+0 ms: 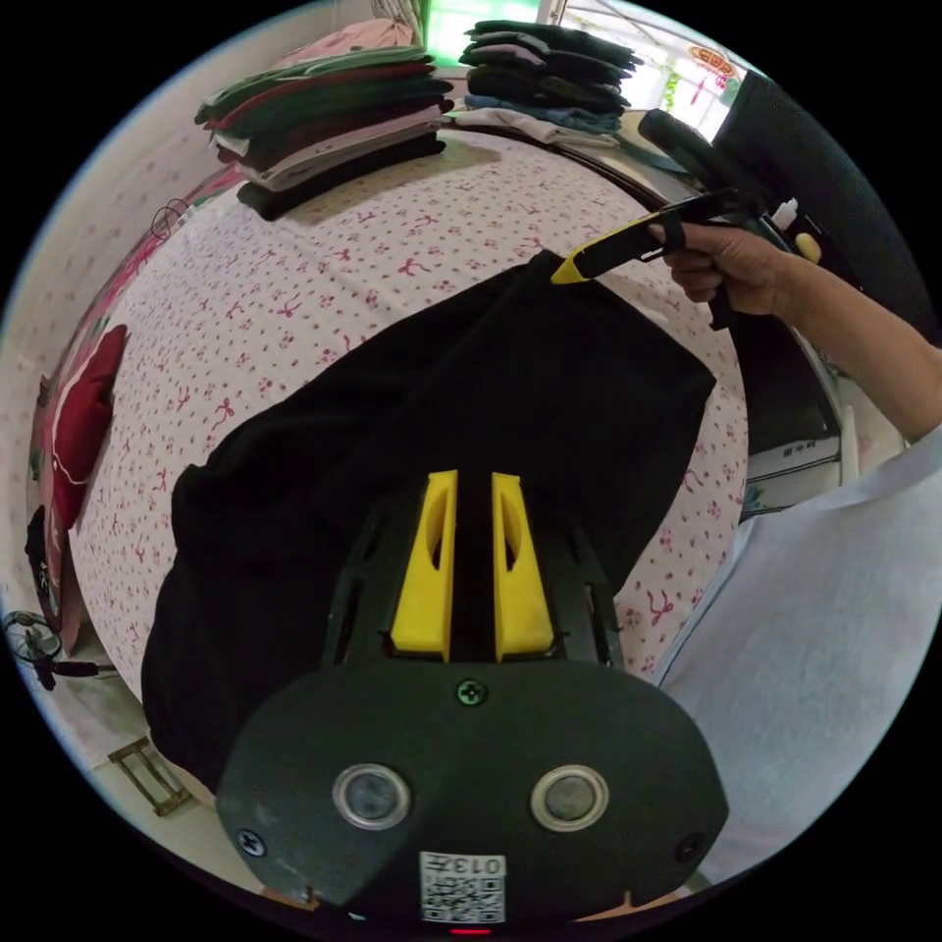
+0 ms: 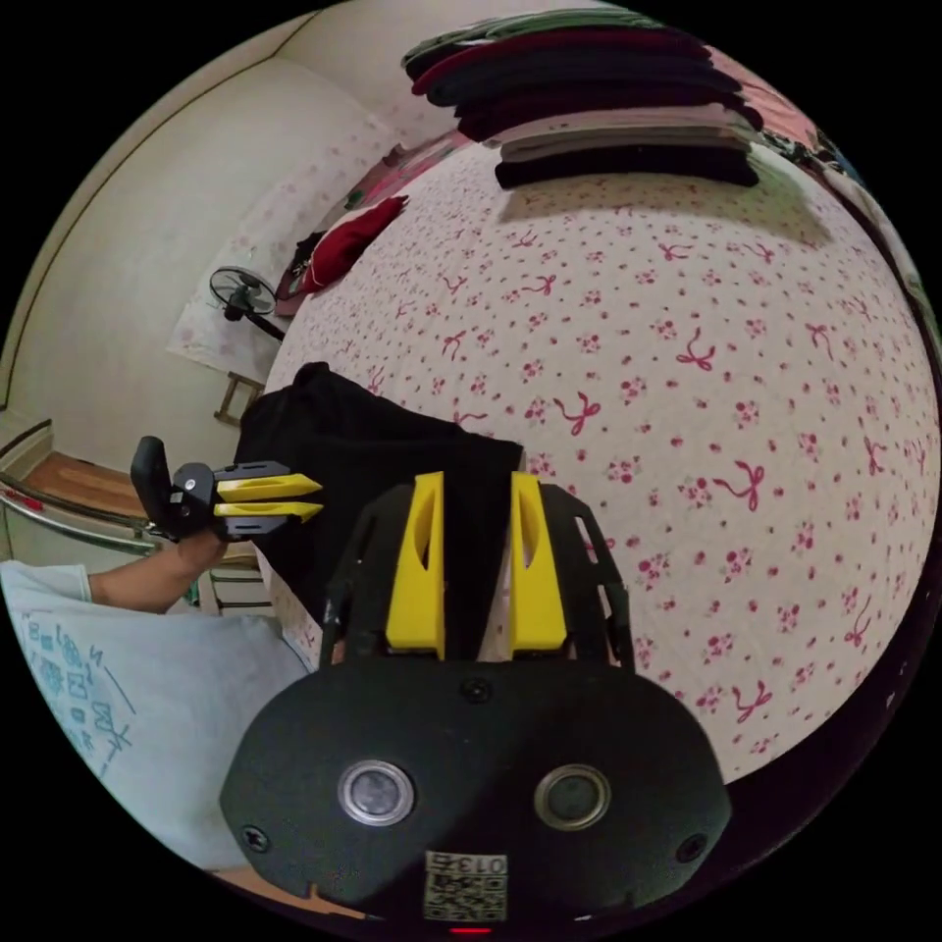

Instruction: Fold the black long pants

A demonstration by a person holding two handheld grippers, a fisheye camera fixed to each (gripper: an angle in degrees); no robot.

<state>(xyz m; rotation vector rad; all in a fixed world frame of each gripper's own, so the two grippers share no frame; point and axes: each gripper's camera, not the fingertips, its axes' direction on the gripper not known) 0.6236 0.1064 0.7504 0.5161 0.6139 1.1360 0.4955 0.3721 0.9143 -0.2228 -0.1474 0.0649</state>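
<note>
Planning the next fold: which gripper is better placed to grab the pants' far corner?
Right. The right gripper already sits at the pants' far corner, while the left gripper hovers over their middle, near the person.

No wording reads clearly; one code sticker [image 1: 463,886] sits below the left gripper [image 1: 474,478], another sticker [image 2: 466,885] below the right gripper [image 2: 476,478].

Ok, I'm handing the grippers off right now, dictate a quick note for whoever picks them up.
Left gripper: jaws close together over the black pants, a narrow gap between them; grip unclear.
Right gripper: jaws slightly apart at the pants' far corner, grip also unclear.
Pants lie bunched on the patterned bedspread, near the edge by the person.
Folded stacks sit at the far side.
Left to do: smooth the pants flat, fold them.
</note>
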